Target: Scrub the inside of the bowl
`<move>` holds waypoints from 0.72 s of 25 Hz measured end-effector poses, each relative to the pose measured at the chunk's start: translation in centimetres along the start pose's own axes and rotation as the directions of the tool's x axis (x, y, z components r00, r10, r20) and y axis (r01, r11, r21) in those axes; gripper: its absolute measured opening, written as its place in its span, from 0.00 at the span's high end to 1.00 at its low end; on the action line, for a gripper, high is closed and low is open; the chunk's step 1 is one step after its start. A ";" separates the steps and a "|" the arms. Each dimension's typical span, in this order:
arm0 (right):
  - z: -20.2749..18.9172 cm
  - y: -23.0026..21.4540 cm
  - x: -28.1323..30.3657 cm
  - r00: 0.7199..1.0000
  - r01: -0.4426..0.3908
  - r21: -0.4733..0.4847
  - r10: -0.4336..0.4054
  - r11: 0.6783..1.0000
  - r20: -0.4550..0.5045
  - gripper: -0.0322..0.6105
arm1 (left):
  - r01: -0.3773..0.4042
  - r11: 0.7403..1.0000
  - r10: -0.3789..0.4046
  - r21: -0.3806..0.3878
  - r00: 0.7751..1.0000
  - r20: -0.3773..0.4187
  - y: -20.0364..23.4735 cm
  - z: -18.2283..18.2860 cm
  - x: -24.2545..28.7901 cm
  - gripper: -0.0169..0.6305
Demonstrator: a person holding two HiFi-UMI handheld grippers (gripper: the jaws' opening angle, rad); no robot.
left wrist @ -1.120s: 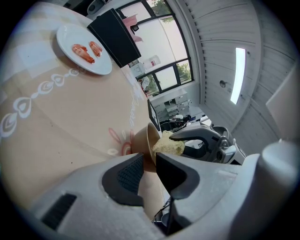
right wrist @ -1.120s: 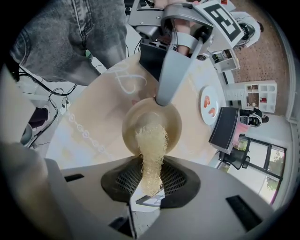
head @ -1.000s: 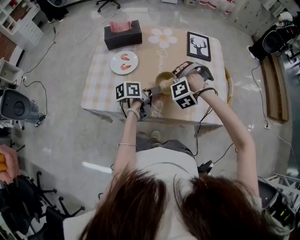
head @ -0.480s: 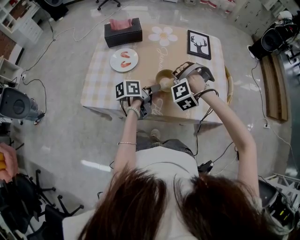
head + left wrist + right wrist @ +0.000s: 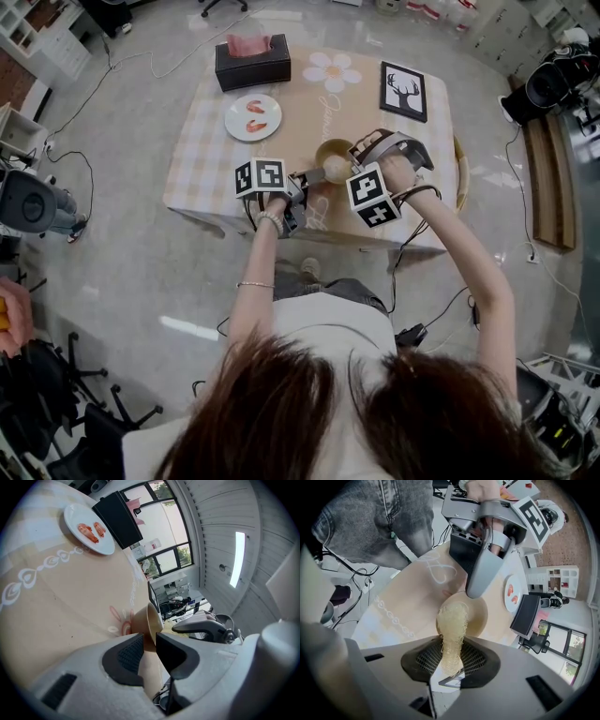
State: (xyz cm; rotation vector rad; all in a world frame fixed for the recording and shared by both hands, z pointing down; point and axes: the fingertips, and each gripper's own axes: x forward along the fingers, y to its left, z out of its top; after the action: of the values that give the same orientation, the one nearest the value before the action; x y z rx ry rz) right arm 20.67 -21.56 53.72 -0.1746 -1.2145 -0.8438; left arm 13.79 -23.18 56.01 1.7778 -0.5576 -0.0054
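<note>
Black tissue box sits at the far left of the table; a white plate lies just in front of it, with two pink bits of food on it. Next comes the left gripper; its jaws are nearly together and pinch the rim of the brown bowl, one jaw inside and one outside. The bowl sits on the table near the middle, at the person's side. The right gripper comes at the bowl from the right; its jaws are squeezed tight on a pale yellow scrubber; the scrubber's free end pokes into the bowl, close to the left gripper's jaw. A picture of a deer lies at the far right, well apart from the bowl.
</note>
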 end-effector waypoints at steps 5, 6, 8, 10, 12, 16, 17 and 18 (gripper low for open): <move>0.7 -0.2 -0.3 1.000 0.003 -0.023 -0.003 1.000 0.009 0.80 | 0.005 1.000 -0.005 -0.005 1.000 0.004 0.0 0.0 0.1 0.84; 0.9 -0.3 -0.3 1.000 0.005 -0.026 -0.004 1.000 0.010 0.80 | 0.006 1.000 -0.005 -0.005 1.000 0.003 0.0 0.0 0.1 0.84; 1.1 -0.6 -0.3 1.000 0.008 -0.029 -0.008 1.000 0.016 0.80 | 0.005 1.000 -0.005 -0.006 1.000 0.002 0.0 -0.1 0.1 0.84; 1.3 -1.0 -0.3 1.000 0.012 -0.031 -0.011 0.999 0.022 0.80 | 0.005 1.000 -0.005 -0.008 1.000 0.000 0.0 -0.1 0.1 0.84; 1.4 -1.3 -0.3 1.000 0.014 -0.033 -0.013 0.999 0.025 0.80 | 0.005 1.000 -0.005 -0.010 1.000 0.000 -0.1 -0.1 0.2 0.84; 1.5 -1.7 0.0 0.999 0.015 -0.036 -0.014 0.999 0.029 0.80 | 0.009 1.000 -0.009 -0.012 1.000 -0.001 -0.1 0.0 0.2 0.84; 1.5 -1.8 0.0 0.999 0.015 -0.036 -0.014 0.999 0.030 0.80 | 0.009 1.000 -0.009 -0.011 1.000 -0.001 -0.1 0.0 0.2 0.84; 1.5 -1.9 0.1 0.999 0.015 -0.037 -0.014 0.999 0.031 0.80 | 0.009 1.000 -0.009 -0.010 1.000 0.001 0.0 0.0 0.2 0.84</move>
State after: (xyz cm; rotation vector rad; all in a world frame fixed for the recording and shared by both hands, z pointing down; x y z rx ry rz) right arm 18.27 -22.12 53.79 -0.2099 -1.2307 -0.8800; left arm 13.93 -23.25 56.00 1.7703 -0.5493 -0.0150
